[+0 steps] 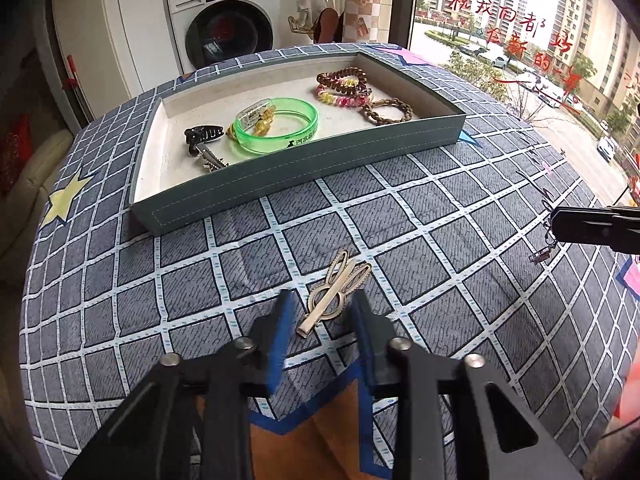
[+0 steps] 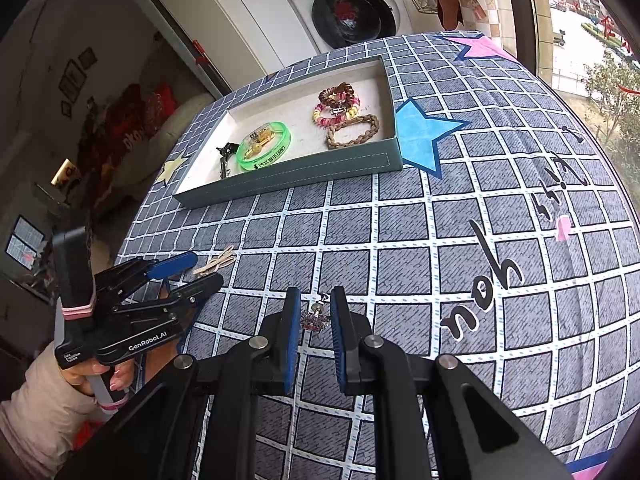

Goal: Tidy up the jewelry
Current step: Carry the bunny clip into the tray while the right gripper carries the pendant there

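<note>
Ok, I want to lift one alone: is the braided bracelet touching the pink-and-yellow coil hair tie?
Touching. Left wrist view: the braided bracelet lies against the coil hair tie, no gap.

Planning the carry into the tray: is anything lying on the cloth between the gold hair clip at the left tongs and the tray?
Nothing visible: only bare checked tablecloth lies between the gold metal hair clip and the grey-green rectangular tray; its near wall must be cleared.
</note>
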Available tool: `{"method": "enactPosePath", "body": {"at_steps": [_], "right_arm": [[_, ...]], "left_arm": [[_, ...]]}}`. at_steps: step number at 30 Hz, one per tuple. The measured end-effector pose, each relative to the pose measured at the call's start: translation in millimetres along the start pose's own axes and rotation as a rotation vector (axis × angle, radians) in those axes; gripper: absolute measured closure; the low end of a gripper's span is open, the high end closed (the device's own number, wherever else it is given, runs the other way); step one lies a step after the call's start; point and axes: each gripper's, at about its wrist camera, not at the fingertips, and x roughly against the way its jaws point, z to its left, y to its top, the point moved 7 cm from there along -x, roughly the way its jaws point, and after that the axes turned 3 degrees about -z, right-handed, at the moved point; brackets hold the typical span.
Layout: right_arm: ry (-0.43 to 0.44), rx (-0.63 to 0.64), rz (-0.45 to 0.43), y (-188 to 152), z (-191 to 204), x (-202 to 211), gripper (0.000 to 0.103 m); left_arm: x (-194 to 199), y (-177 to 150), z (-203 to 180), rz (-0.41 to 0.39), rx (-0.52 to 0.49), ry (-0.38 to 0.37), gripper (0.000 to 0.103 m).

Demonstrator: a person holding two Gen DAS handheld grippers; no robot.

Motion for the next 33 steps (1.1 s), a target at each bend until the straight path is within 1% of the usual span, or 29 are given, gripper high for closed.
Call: {"method": "enactPosePath", "body": {"at_steps": [3, 7, 14, 23, 33], "right_arm": [[-0.002, -0.004, 0.007, -2.4, -0.9, -1.1, 0.087], [-0.003, -0.009, 0.004, -3.2, -1.4, 0.2, 0.087], [0.001, -0.013, -0.015, 6.1, -1.1, 4.8, 0.087], [0.005, 0.001, -0.036, 24.0, 4.1, 9.0, 0.087], [0.014, 0.029, -0.066, 59.8, 15.2, 10.3, 0.087]], "left_arm": [[0.9, -1.5, -2.9, -0.003, 0.014, 0.020, 0.082], [5.4, -3.4, 1.1, -0.008, 0.102, -0.003, 0.082], [20.4, 5.7, 7.1, -0.046, 0.154, -0.004, 0.082], [33.4, 24.5, 15.3, -0.087, 0.195, 0.013, 0.082], [40.4, 51.2, 23.1, -0.135, 0.212, 0.024, 0.082]]}}
